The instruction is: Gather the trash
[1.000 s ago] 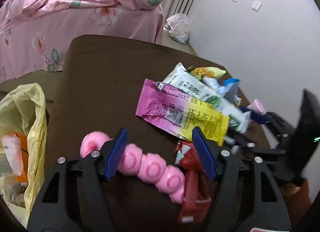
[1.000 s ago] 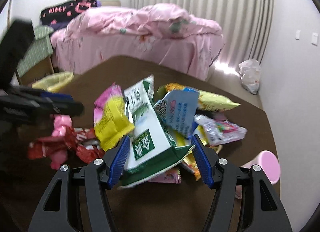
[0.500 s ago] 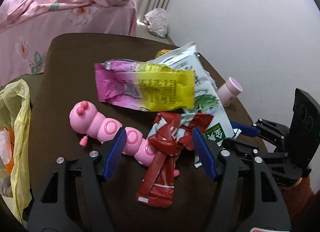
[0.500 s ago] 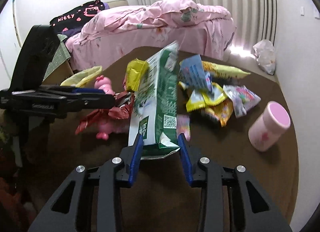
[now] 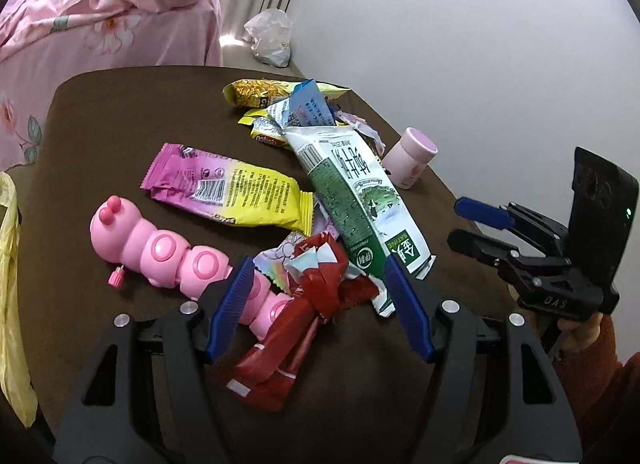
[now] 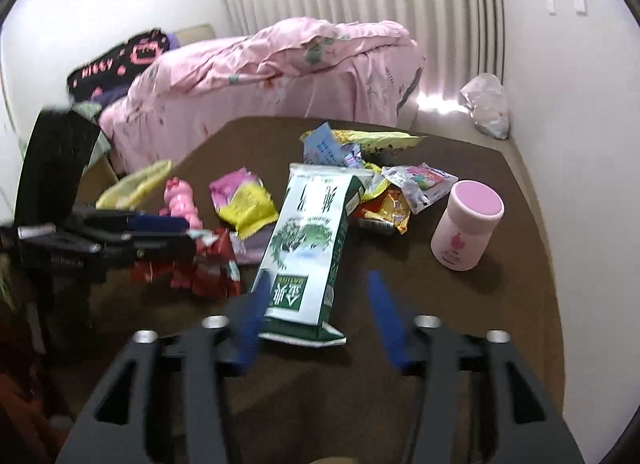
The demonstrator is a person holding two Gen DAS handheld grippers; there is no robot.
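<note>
Snack wrappers lie on a brown table (image 5: 120, 112). My left gripper (image 5: 320, 304) is open, its blue pads either side of a crumpled red wrapper (image 5: 316, 304) that lies partly over a pink caterpillar toy (image 5: 160, 252). A green and white milk carton (image 5: 356, 200) lies flat on the table. In the right wrist view the carton (image 6: 308, 244) lies just ahead of my right gripper (image 6: 316, 316), which is open and empty, one pad close to the carton's near end. A pink and yellow wrapper (image 5: 228, 188) lies left of the carton.
A pile of yellow, blue and pink wrappers (image 5: 288, 112) lies at the table's far side. A pink cup (image 6: 466, 220) stands upright at the right. A yellow trash bag (image 5: 10, 284) hangs off the table's left edge. A pink bed (image 6: 280, 72) stands behind.
My right gripper opened and let the milk carton go; the carton now lies flat on the table. My left gripper stays open over the red wrapper.
</note>
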